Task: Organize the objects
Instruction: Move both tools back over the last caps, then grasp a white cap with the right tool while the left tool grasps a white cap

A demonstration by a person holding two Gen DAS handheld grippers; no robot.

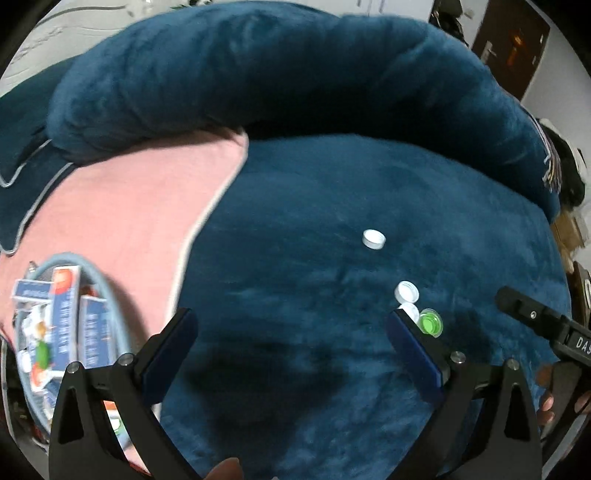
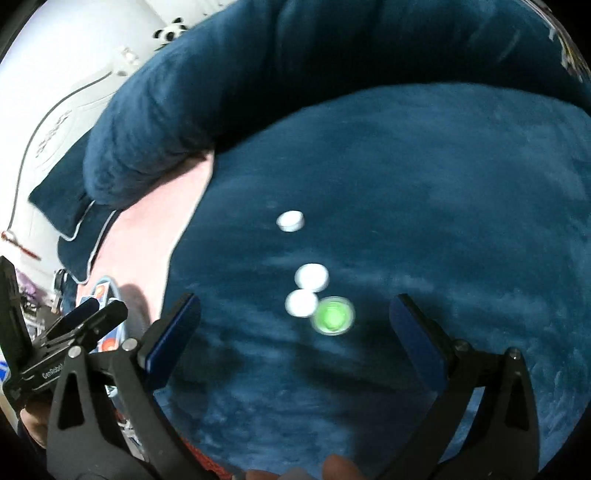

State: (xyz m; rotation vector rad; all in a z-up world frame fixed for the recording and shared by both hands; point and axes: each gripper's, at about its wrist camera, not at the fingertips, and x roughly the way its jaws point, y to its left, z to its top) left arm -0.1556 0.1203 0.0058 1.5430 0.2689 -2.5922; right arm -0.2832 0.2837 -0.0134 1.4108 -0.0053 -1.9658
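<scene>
On plush blue cushion (image 2: pixel 443 221): small green plastic cap (image 2: pixel 332 315), judged light, rigid, slippery; pinch across rim; both grippers' jaws apart, empty.

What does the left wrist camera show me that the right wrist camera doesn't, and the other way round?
Only the left wrist view shows the basket's contents, boxes and packets, plus a brown door at top right. Only the right wrist view shows a white surface beyond the cushions with a panda toy. Both share the blue blanket, the pink sheet, three white caps, the far one apart from the rest, and the green cap. Left gripper and right gripper are both open and empty.
</scene>
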